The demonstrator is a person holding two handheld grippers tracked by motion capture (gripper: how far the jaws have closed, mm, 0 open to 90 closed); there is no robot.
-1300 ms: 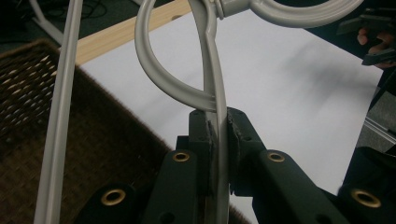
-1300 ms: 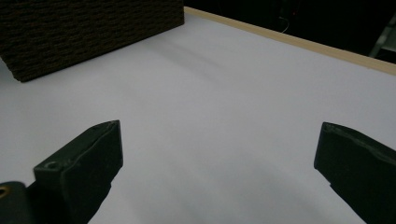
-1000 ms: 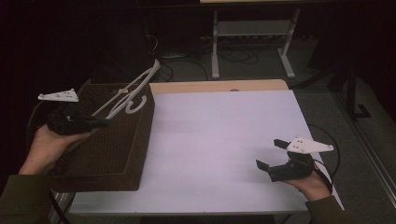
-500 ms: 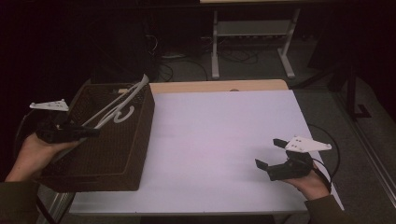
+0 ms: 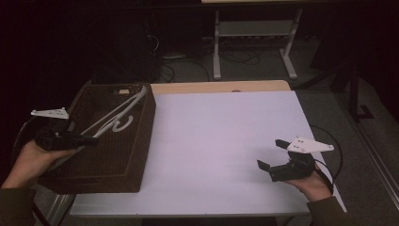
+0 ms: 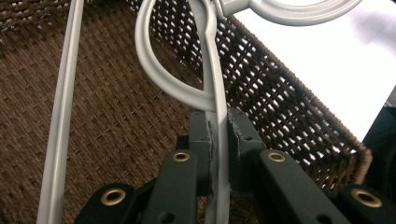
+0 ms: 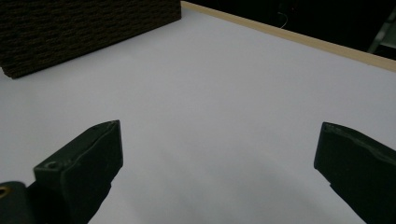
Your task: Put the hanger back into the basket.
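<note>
A white plastic clothes hanger [image 5: 116, 116] slants down inside the dark brown woven basket [image 5: 142, 141] at the table's left end. My left gripper [image 5: 92, 140] is shut on one arm of the hanger [image 6: 212, 79], low over the basket's left side; the jaws pinch the thin white bar between them. The hanger's hook [image 5: 123, 124] points toward the basket's middle. My right gripper [image 5: 271, 154] hovers open near the table's front right, with bare white table between its fingers [image 7: 86, 158].
The white table [image 5: 221, 136] has a wooden strip along its far edge [image 5: 221, 86]. The basket's wall [image 7: 84, 28] stands at the far left in the right gripper view. A metal stand [image 5: 254, 33] and cables lie on the dark floor beyond.
My left gripper has drawn back toward the near left and sunk lower, bringing the hanger down from above the basket's rim into the basket. The right gripper has stayed still.
</note>
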